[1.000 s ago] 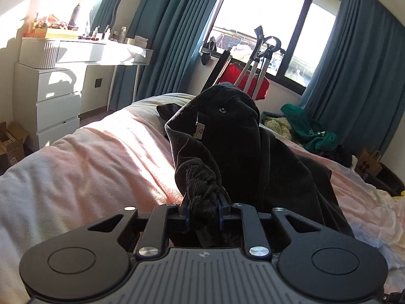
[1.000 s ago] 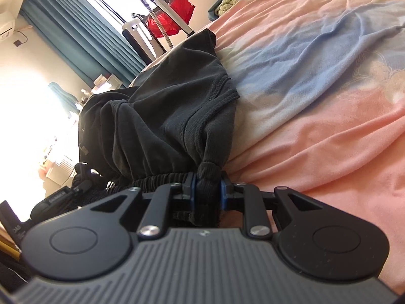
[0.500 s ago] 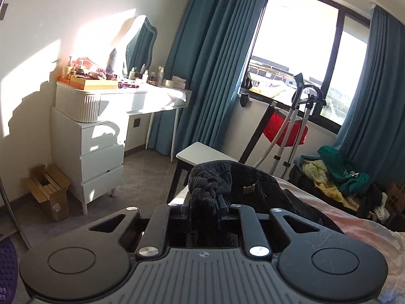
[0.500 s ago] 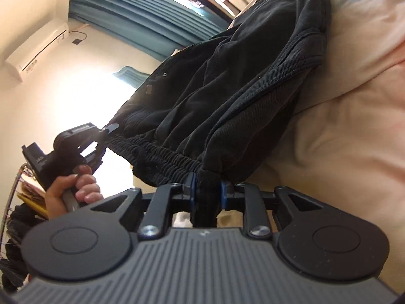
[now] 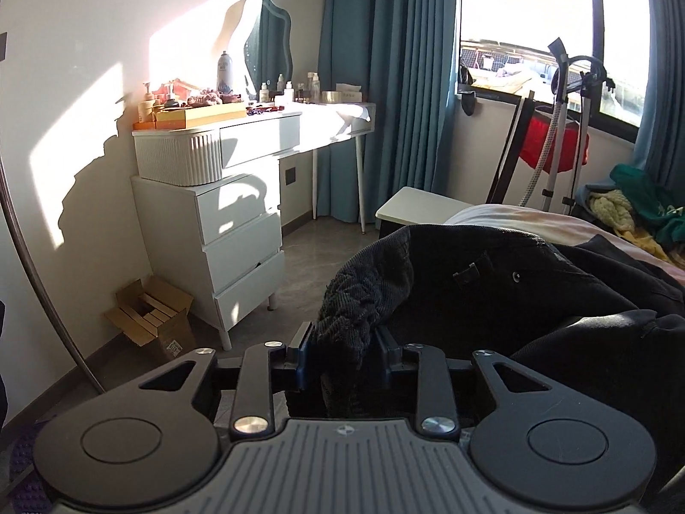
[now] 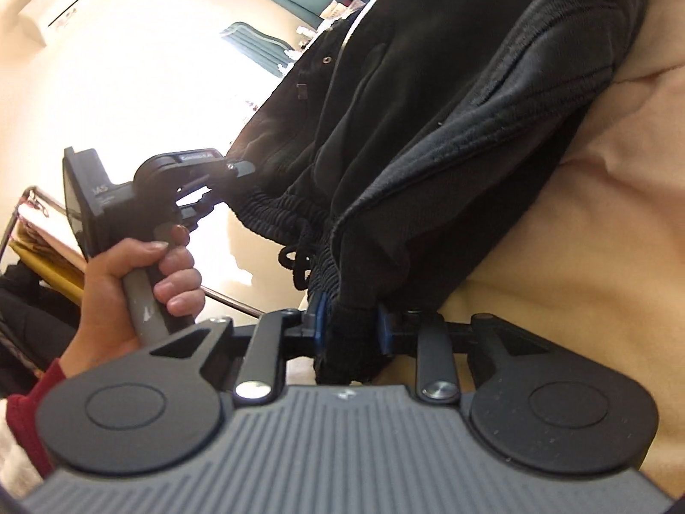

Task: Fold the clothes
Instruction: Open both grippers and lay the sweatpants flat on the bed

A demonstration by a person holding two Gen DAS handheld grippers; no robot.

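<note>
Black trousers [image 5: 492, 282] with an elastic waistband lie bunched at the edge of the pink bed [image 5: 513, 216]. My left gripper [image 5: 344, 355] has a gathered end of the waistband between its jaws, which are opening; the blue pads stand wider than the cloth. In the right wrist view the trousers [image 6: 449, 107] drape over the bed [image 6: 599, 257]. My right gripper [image 6: 351, 330] is opening too, with the other waistband end loose between its pads. The left gripper [image 6: 239, 175] shows there at the waistband, held by a hand [image 6: 141, 274].
A white dresser [image 5: 222, 231] with toiletries stands by the wall, an open cardboard box [image 5: 150, 321] on the floor beside it. A white bench [image 5: 419, 210], a garment steamer stand [image 5: 565, 128] and a pile of clothes [image 5: 633, 210] are near the window.
Both grippers swung with the trousers toward the bed's edge, the left view turning from the bed to the dresser. Both pairs of jaws have widened around the waistband they were pinching.
</note>
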